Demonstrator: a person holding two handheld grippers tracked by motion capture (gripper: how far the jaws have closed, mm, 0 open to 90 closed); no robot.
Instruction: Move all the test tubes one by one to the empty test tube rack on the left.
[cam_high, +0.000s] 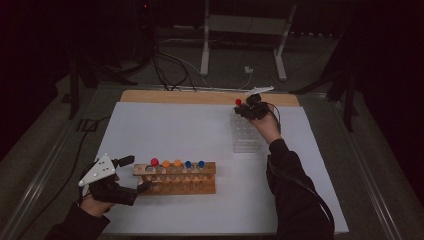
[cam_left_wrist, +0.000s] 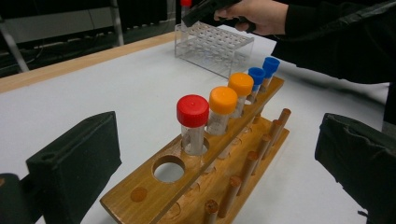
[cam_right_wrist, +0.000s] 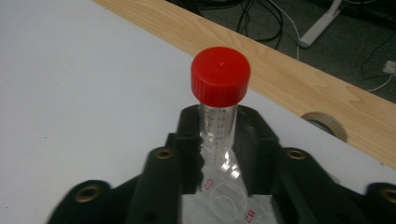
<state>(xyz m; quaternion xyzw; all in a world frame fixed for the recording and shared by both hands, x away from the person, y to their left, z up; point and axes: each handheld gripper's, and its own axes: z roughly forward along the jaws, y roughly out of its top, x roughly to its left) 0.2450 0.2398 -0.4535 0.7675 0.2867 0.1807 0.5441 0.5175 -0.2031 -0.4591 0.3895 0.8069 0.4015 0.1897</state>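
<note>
Reading C2, B2 on clear rack (cam_right_wrist: 219, 198)

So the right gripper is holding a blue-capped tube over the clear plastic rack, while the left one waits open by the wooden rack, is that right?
Not quite: the cap is red, not blue. The right gripper view shows the right gripper shut on a red-capped tube over the clear plastic rack. The rest holds: the left gripper waits open by the wooden rack.

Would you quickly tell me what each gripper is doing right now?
Left gripper: open, holding nothing, by the wooden rack.
Right gripper: closed on the red-capped tube.
</note>
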